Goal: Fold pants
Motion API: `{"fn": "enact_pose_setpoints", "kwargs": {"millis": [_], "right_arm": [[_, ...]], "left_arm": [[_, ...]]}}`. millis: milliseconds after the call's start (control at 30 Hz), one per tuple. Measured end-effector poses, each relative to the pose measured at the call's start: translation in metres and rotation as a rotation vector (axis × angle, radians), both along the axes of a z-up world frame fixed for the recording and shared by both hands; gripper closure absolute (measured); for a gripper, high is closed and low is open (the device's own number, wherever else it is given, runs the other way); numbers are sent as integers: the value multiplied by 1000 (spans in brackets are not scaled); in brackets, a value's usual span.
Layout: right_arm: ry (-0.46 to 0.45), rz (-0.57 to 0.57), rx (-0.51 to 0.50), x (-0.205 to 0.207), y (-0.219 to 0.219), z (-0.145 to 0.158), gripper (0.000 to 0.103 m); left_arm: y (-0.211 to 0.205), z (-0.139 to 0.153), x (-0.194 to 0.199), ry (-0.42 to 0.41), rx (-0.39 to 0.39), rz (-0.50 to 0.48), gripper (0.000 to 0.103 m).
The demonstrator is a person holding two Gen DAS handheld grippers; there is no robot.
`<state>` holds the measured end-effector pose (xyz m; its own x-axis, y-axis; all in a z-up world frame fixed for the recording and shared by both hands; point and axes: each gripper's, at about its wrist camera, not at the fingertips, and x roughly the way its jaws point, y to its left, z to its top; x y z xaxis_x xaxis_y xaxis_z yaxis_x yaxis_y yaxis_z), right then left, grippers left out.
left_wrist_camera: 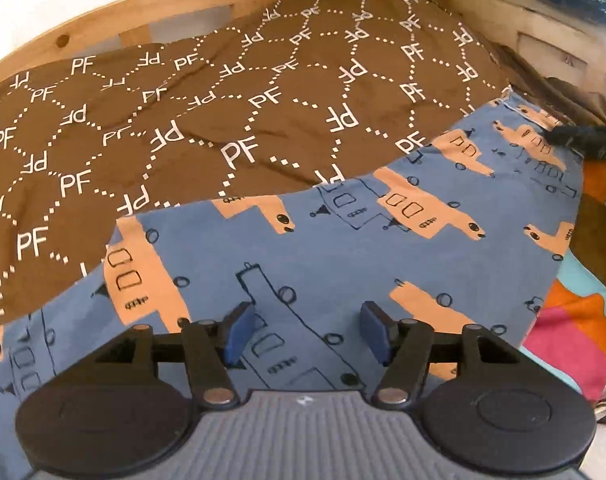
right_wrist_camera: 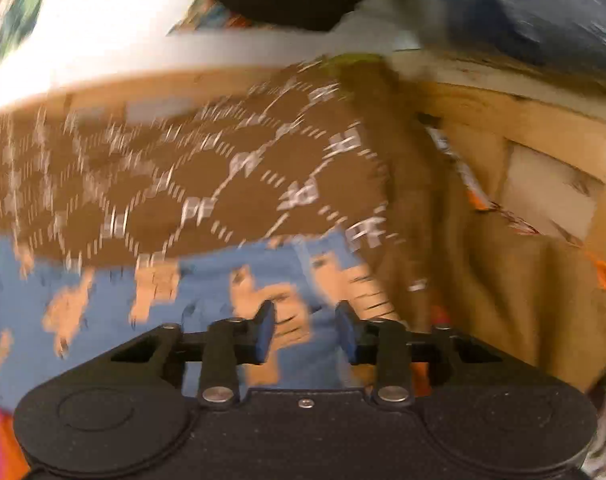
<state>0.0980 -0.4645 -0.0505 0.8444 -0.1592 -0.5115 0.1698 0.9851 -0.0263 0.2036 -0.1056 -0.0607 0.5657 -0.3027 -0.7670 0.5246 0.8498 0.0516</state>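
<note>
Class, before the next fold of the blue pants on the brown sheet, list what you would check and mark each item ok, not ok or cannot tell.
1. Left gripper free of cloth: ok, jaws apart with nothing pinched between them.
2. Right gripper free of cloth: ok, jaws apart over the fabric, though the view is blurred.
3. Blue pants lying flat: ok where the left wrist view shows them.
4. Whole outline of the pants in view: not ok, the near part is hidden behind the gripper.
5. Brown sheet smooth: not ok, creased.
6. Fold edges aligned: cannot tell.
</note>
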Motion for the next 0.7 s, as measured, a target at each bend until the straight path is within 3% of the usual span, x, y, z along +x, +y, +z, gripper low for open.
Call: {"fn": "enact_pose_setpoints", "kwargs": {"millis": [100,233,433,567,700], "right_arm": [[-57,22,34,-14,7,11,58],[-25,129,207,-16,27,5,58],[24,41,245,-25,15,-11,58],[-21,23,258,-33,-1,-13,58],[-34,58,261,-39,-5,-12,51]], "left_arm": [[-9,14,4,-18,38,22,37],[-39,37,16,-21,-47,3,34],[-91,57,35,-9,-167,25,31],[-130,53,52,-4,-180,-10,30],[-169,38,72,5,-172,-57,30]]}}
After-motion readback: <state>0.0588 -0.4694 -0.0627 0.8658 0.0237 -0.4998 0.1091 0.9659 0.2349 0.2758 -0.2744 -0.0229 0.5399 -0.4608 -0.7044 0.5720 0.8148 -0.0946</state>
